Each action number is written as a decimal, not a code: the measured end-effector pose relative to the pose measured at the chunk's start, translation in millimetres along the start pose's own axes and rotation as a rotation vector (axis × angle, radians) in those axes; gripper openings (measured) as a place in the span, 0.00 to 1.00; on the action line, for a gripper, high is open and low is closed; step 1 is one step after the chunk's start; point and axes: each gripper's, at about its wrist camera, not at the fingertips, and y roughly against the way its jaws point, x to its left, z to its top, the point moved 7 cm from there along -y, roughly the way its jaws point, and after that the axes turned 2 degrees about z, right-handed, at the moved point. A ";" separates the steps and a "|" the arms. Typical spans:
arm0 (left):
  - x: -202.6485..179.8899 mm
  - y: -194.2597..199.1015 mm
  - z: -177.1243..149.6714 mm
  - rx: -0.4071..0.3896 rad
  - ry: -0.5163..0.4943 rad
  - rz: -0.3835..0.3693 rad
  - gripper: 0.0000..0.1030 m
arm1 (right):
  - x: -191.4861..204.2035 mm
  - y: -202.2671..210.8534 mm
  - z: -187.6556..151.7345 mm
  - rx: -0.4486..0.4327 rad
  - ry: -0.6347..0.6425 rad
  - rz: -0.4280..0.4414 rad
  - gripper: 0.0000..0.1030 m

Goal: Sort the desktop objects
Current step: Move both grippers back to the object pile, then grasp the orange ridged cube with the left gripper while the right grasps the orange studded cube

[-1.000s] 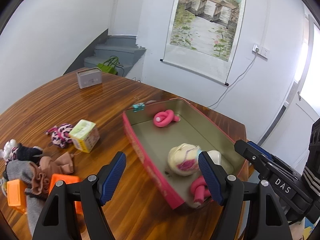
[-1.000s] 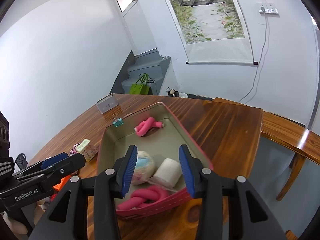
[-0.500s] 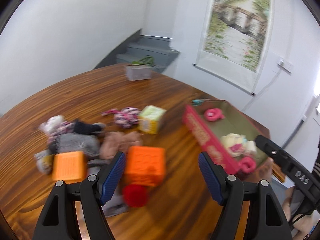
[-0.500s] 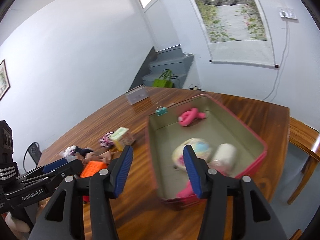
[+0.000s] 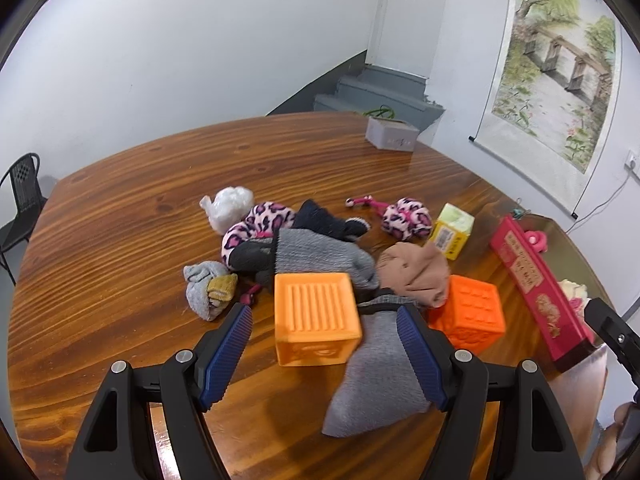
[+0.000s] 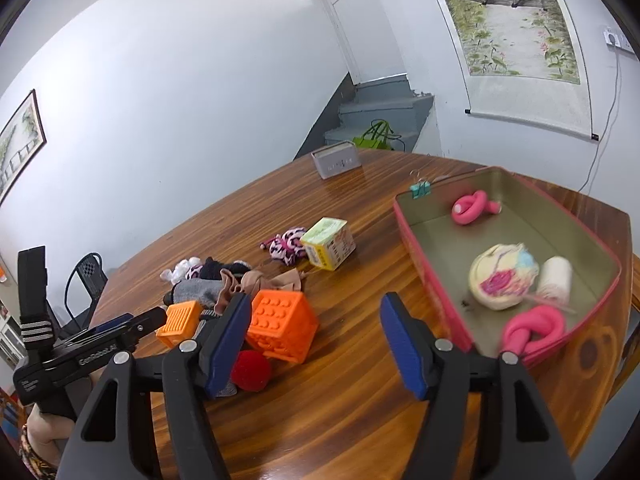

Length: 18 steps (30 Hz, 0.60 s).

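Note:
My left gripper (image 5: 324, 320) hangs open over the pile of loose things, its blue pads either side of a light orange cube (image 5: 316, 316) with a gap on both sides. A darker orange cube (image 5: 468, 316) sits right of it, half under a tan stocking (image 5: 416, 276). A grey sock (image 5: 320, 256) runs beneath them. My right gripper (image 6: 316, 308) is opening above bare table. The darker orange cube (image 6: 282, 330) and a red ball (image 6: 250, 370) lie at its left finger, untouched. The pink tin (image 6: 432, 280) to the right holds pink knotted curlers, a pastel ball and a white roll.
A yellow-green carton (image 5: 454, 230), leopard-print scrunchies (image 5: 406, 218), a rolled sock pair (image 5: 210, 286) and a white plastic wad (image 5: 230, 206) lie on the wooden table. A grey box (image 6: 336, 160) stands at the far edge, a teal clip (image 6: 420, 189) by the tin. A black chair (image 5: 22, 196) stands left.
Both grippers have swung left from the pink tin to the pile. The left one now straddles the light orange cube. The right jaws have spread wider.

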 end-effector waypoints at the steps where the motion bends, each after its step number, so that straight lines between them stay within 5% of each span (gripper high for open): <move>1: 1.2 -2.6 -1.1 0.005 -0.002 0.005 0.74 | 1.8 -2.5 -1.9 0.005 -0.002 -0.002 0.71; 18: 9.3 -35.8 -8.7 0.065 0.003 0.026 0.74 | 20.7 -51.7 -16.7 0.035 -0.009 -0.048 0.77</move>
